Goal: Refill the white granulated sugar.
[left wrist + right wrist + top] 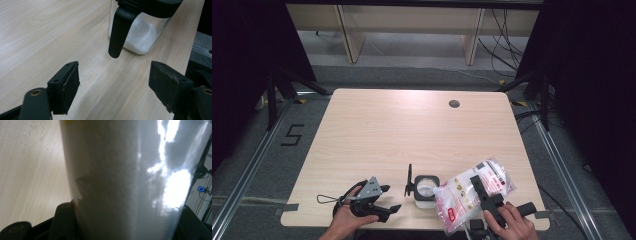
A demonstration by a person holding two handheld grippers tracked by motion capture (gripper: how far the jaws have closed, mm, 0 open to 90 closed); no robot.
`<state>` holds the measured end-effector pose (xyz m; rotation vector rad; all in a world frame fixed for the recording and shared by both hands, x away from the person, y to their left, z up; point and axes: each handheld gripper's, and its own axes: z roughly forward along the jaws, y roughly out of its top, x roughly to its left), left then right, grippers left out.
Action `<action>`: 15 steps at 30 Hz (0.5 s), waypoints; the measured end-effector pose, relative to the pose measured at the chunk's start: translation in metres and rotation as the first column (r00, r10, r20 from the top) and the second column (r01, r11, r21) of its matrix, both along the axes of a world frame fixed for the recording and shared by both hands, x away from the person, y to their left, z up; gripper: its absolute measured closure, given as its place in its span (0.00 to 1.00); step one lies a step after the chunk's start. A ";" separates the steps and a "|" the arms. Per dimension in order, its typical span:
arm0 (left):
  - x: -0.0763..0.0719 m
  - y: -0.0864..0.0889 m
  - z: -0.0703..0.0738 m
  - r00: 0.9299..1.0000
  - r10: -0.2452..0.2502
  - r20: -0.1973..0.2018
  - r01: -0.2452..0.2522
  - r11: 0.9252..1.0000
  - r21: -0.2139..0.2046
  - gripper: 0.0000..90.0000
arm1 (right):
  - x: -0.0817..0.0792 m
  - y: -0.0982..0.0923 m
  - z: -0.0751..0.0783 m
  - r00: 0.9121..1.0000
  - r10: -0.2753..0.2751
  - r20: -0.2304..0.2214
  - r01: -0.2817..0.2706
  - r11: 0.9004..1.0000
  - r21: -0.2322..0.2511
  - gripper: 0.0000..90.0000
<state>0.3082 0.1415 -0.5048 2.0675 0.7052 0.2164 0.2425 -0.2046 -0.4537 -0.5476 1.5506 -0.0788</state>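
Observation:
A clear square jar (426, 188) with a black rim holds white granules and stands near the table's front edge. Its black lid (409, 181) is swung up on the jar's left side. In the left gripper view the jar (140, 35) is just ahead, with the lid's handle (118, 32) hanging in front of it. My left gripper (391, 198) (115, 85) stands open and empty, left of the jar and apart from it. My right gripper (477, 187) (125, 225) is shut on a plastic bag of white granules (472, 192) (125, 182). The bag tilts with a corner at the jar's mouth.
The light wood table (412, 130) has a round cable hole (454, 104) at the back right. A thin wire loop (326, 199) lies left of my left hand. The jar and both hands sit close to the front edge; dark stands flank the table.

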 end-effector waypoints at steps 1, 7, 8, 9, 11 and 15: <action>0.000 0.000 0.000 1.000 -0.001 0.004 0.001 1.000 0.001 0.27 | 0.000 0.000 0.000 1.000 0.002 0.001 -0.002 1.000 -0.003 0.55; 0.000 0.000 0.000 1.000 -0.002 0.005 0.002 1.000 0.002 0.27 | 0.000 0.000 0.000 1.000 0.003 -0.008 -0.002 1.000 0.009 0.55; 0.000 0.000 0.000 1.000 -0.002 0.005 0.002 1.000 0.002 0.27 | 0.000 0.000 0.000 1.000 0.005 -0.009 -0.004 1.000 0.010 0.55; 0.000 0.000 0.000 1.000 -0.002 0.005 0.002 1.000 0.001 0.27 | 0.000 0.000 0.000 1.000 0.005 -0.009 -0.005 1.000 0.011 0.55; 0.000 0.001 0.000 1.000 -0.003 0.005 0.003 1.000 0.004 0.27 | 0.000 -0.001 -0.002 1.000 -0.010 -0.019 0.010 1.000 0.028 0.55; 0.000 0.001 0.001 1.000 -0.006 0.008 0.006 1.000 0.008 0.27 | 0.002 -0.001 -0.002 1.000 0.019 -0.011 -0.018 0.999 0.046 0.55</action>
